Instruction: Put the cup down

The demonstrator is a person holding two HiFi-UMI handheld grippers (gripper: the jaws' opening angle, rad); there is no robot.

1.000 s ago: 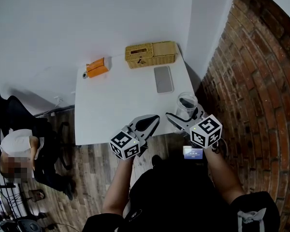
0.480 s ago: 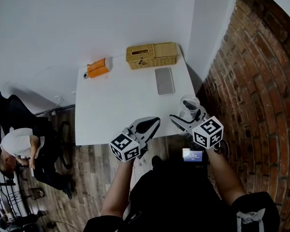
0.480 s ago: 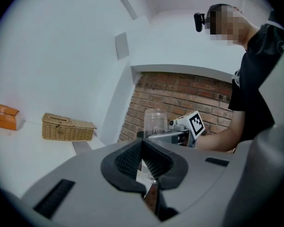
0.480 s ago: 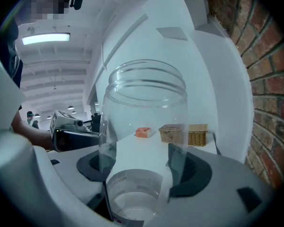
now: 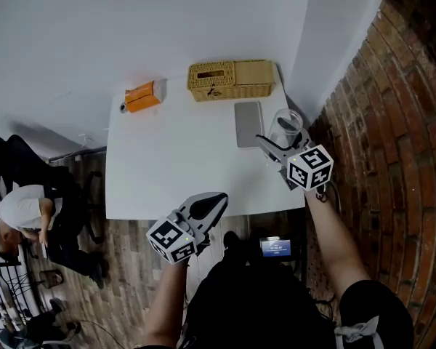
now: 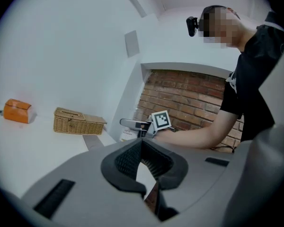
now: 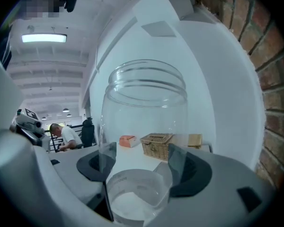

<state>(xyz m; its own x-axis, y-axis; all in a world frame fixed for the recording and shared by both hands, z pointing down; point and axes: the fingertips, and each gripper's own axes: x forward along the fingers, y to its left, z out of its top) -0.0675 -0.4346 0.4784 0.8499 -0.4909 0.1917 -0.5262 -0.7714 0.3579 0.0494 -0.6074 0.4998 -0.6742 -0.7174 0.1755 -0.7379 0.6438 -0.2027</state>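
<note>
A clear glass cup [image 5: 285, 129] stands upright between the jaws of my right gripper [image 5: 279, 143], which is shut on its lower part. It is over the white table's [image 5: 174, 158] right edge, beside a grey phone [image 5: 248, 123]; whether its base touches the top I cannot tell. In the right gripper view the cup [image 7: 144, 122] fills the middle, with a pad against each side of it. My left gripper [image 5: 209, 204] is shut with nothing in it, just off the table's front edge.
A wicker basket [image 5: 231, 80] and an orange box [image 5: 142, 97] sit along the table's far edge by the white wall. A brick wall [image 5: 392, 122] runs close on the right. A seated person [image 5: 25, 213] is on the wooden floor at the left.
My right gripper has carried the cup forward from the table's front right corner to beside the phone. The left gripper has dropped back a little toward me and to the left.
</note>
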